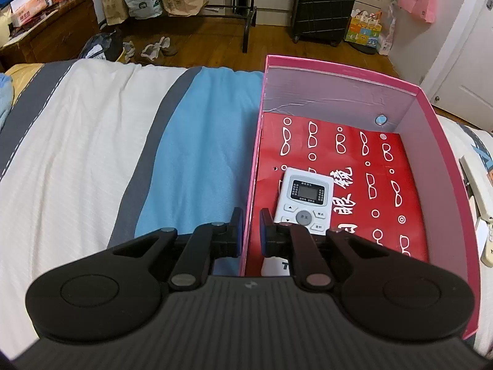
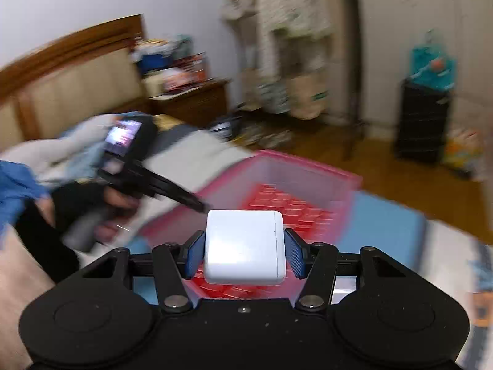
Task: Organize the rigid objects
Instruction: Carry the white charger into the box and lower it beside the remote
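Left wrist view: the left gripper (image 1: 250,215) points steeply down at the left wall of the pink box (image 1: 443,141), which sits on the bed (image 1: 92,141). Its jaws straddle that wall, one finger outside over the blue stripe, the other inside, and they are closed on the thin card. Inside the box, on a red sheet (image 1: 354,185) printed with spectacles, lies a white remote (image 1: 306,202). It lies flat, screen up, long axis running up and down the picture, the screen end farther from the gripper, the near end passing under the inner finger. A small round thing (image 1: 380,120) sits against the far wall.

Right wrist view: the picture is smeared. The right gripper (image 2: 245,252) tilts downward above the near end of the box (image 2: 308,166) and clamps a white block (image 2: 245,246) between its blue pads (image 2: 194,254), one on each side face. The block is squarish with rounded corners, its broad face upward. At left a gloved hand (image 2: 89,203) holds the left gripper (image 2: 197,205), which slants down to the box's edge.
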Action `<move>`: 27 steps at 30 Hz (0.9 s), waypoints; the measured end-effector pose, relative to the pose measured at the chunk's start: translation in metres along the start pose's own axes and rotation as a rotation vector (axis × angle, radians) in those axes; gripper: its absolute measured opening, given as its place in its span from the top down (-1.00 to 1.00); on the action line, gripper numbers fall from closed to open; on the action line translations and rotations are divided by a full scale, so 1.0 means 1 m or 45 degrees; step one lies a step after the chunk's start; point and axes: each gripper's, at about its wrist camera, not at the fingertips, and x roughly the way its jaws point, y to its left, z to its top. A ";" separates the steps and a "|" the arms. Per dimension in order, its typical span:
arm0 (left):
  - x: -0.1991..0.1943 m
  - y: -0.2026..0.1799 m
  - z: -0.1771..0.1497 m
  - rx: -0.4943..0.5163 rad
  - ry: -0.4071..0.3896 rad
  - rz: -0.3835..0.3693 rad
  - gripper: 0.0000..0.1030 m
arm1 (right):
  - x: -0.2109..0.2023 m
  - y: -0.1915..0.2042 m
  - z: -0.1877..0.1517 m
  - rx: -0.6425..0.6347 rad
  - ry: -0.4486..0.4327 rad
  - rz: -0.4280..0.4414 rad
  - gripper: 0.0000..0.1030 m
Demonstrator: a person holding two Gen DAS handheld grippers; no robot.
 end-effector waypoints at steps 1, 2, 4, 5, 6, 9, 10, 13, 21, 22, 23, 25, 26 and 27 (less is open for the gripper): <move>0.000 0.000 0.000 -0.005 0.000 -0.004 0.81 | 0.012 0.001 0.007 0.044 0.030 0.049 -0.16; -0.001 0.001 -0.001 -0.010 -0.002 -0.010 0.81 | 0.030 0.002 0.014 0.087 0.073 0.091 -0.16; -0.001 0.003 -0.001 -0.023 -0.003 -0.023 0.81 | 0.065 0.007 0.022 0.122 0.152 0.097 -0.16; 0.000 0.005 -0.001 -0.033 -0.001 -0.033 0.81 | 0.083 0.010 0.025 0.126 0.192 0.073 -0.16; 0.000 0.007 -0.001 -0.046 -0.002 -0.045 0.81 | 0.100 0.012 0.026 0.118 0.229 0.055 -0.16; 0.001 0.010 -0.001 -0.067 -0.005 -0.068 0.81 | 0.143 0.011 0.025 0.122 0.320 -0.063 -0.16; 0.001 0.011 -0.002 -0.071 -0.005 -0.074 0.81 | 0.150 0.008 0.023 0.132 0.336 -0.109 -0.16; 0.003 0.011 -0.002 -0.068 -0.008 -0.076 0.81 | 0.177 -0.004 0.022 0.195 0.404 -0.228 -0.16; 0.004 0.013 -0.003 -0.091 -0.004 -0.082 0.81 | 0.210 -0.007 0.011 0.230 0.540 -0.381 -0.16; 0.004 0.013 -0.002 -0.091 -0.004 -0.083 0.81 | 0.211 -0.008 0.014 0.253 0.535 -0.381 -0.16; 0.004 0.013 -0.002 -0.089 -0.003 -0.081 0.81 | 0.213 -0.009 0.016 0.271 0.531 -0.377 -0.16; 0.004 0.011 -0.002 -0.078 -0.003 -0.076 0.81 | 0.216 -0.009 0.018 0.304 0.532 -0.358 -0.16; 0.005 0.012 -0.002 -0.078 -0.003 -0.076 0.81 | 0.217 -0.010 0.018 0.319 0.535 -0.344 -0.16; 0.005 0.012 -0.001 -0.082 -0.003 -0.078 0.81 | 0.216 -0.009 0.017 0.333 0.537 -0.332 -0.16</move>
